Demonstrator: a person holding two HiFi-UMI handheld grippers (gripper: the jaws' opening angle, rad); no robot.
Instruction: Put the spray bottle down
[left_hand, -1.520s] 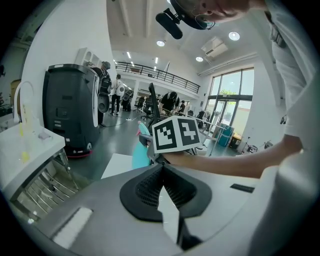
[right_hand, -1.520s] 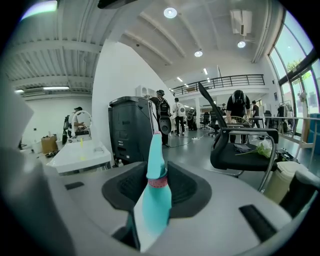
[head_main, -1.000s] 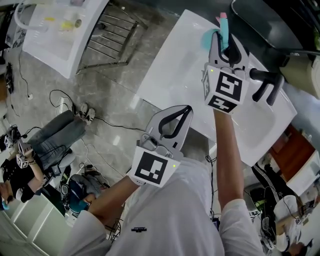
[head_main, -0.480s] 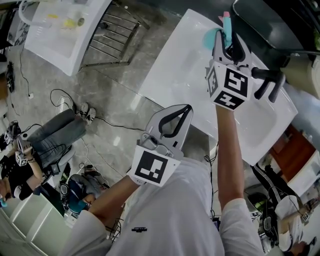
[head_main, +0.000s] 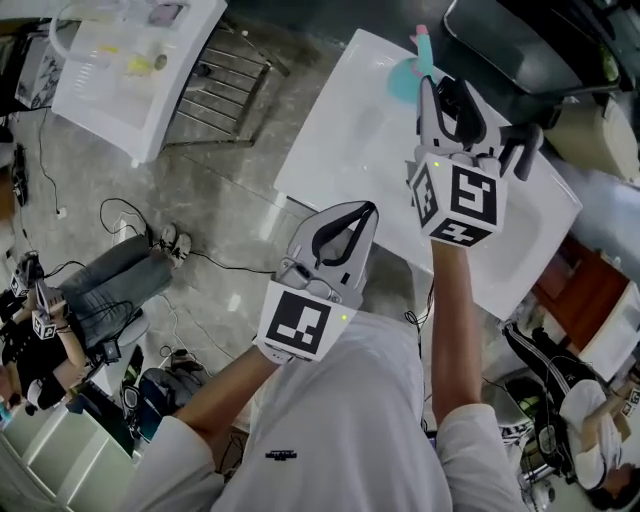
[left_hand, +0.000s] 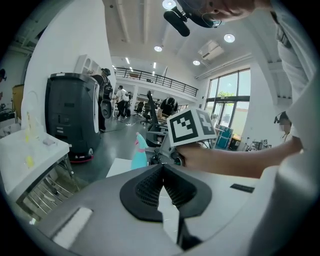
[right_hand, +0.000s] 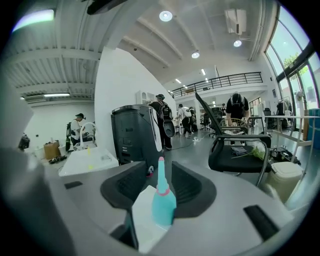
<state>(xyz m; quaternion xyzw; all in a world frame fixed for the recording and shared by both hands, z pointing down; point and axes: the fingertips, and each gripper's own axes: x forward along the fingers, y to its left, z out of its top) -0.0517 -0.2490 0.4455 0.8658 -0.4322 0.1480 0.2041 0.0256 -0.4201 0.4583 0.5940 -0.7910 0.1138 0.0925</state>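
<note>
While the right tongs (head_main: 447, 88) are spreading their jaws, the spray bottle (head_main: 408, 75) stands upright on the white table (head_main: 340, 150) just ahead of their tips. It shows through the gap, with neither pad pressing it. The left tongs (head_main: 366, 208) are clenched on nothing, nearer the person, over the table's near edge. A black tap (head_main: 518, 148) rises just right of the right tongs. A dark machine (right_hand: 135, 135) and an office chair (right_hand: 235, 150) stand beyond. The bottle sits close to the far edge, and open white surface lies left of the right tongs.
</note>
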